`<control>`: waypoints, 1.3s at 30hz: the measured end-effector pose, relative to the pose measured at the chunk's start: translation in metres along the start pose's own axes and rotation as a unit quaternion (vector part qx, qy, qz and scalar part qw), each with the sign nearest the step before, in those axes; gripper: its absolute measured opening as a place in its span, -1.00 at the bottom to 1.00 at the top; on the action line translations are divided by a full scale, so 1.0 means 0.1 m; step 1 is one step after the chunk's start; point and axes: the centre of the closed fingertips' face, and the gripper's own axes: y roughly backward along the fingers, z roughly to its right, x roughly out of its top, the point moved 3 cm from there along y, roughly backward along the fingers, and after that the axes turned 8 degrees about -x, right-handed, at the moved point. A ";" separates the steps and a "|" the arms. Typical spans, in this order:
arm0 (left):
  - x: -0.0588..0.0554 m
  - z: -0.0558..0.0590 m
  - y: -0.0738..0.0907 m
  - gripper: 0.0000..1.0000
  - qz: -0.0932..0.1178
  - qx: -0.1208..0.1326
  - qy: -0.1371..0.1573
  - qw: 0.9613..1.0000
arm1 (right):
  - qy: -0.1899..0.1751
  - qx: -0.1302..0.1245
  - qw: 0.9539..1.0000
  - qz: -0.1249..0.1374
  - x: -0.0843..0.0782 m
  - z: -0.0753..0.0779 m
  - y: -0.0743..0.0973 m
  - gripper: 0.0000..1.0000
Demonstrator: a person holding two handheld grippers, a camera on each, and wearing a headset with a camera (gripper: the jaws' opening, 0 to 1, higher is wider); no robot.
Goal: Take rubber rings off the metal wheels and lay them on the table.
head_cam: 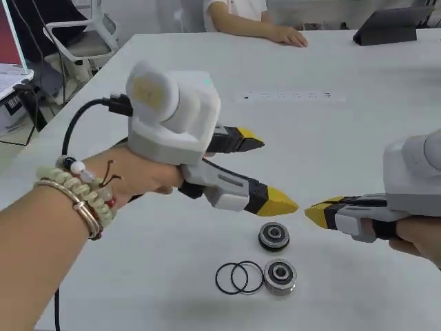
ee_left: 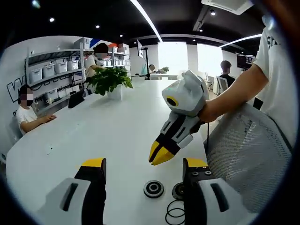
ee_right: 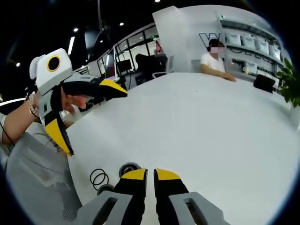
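Two metal wheels lie on the white table (head_cam: 358, 138): the farther wheel (head_cam: 273, 236) has a dark rim, the nearer wheel (head_cam: 280, 274) a silvery one. Two black rubber rings (head_cam: 238, 277) lie overlapping just left of the nearer wheel. My left gripper (head_cam: 269, 172) hovers above and left of the wheels, jaws wide open and empty. My right gripper (head_cam: 317, 211) comes in from the right, shut, its tip just right of the farther wheel. The left gripper view shows both wheels (ee_left: 153, 189) (ee_left: 178, 191) and the rings (ee_left: 176, 213) between its own fingers (ee_left: 93, 165). The right gripper's own fingertips (ee_right: 133, 175) sit over a wheel (ee_right: 130, 168).
A person sits at the table's far end, hand (head_cam: 289, 38) resting on it. A dark slanted stand (head_cam: 389, 27) is at the far right. An office chair (head_cam: 83, 41) stands off the left edge. A black cable (head_cam: 76, 121) trails from the left gripper.
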 end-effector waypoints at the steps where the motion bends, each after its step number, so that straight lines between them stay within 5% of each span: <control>1: -0.06 0.01 -0.03 0.25 -0.003 0.000 0.001 1.000 | 0.003 0.001 1.000 -0.003 -0.02 0.00 -0.01 -0.94; 13: -0.48 -0.06 -0.13 -0.20 0.009 0.041 0.053 0.998 | 0.040 0.019 0.999 -0.029 -0.16 -0.10 -0.09 -0.89; 29: -0.75 0.08 -0.36 -0.72 -0.030 0.011 0.058 0.998 | 0.057 0.023 0.997 -0.040 -0.21 -0.09 -0.10 -0.89; 39: -0.82 0.12 -0.40 -0.79 -0.051 0.006 0.050 0.997 | 0.066 0.030 0.996 -0.056 -0.27 -0.13 -0.12 -0.89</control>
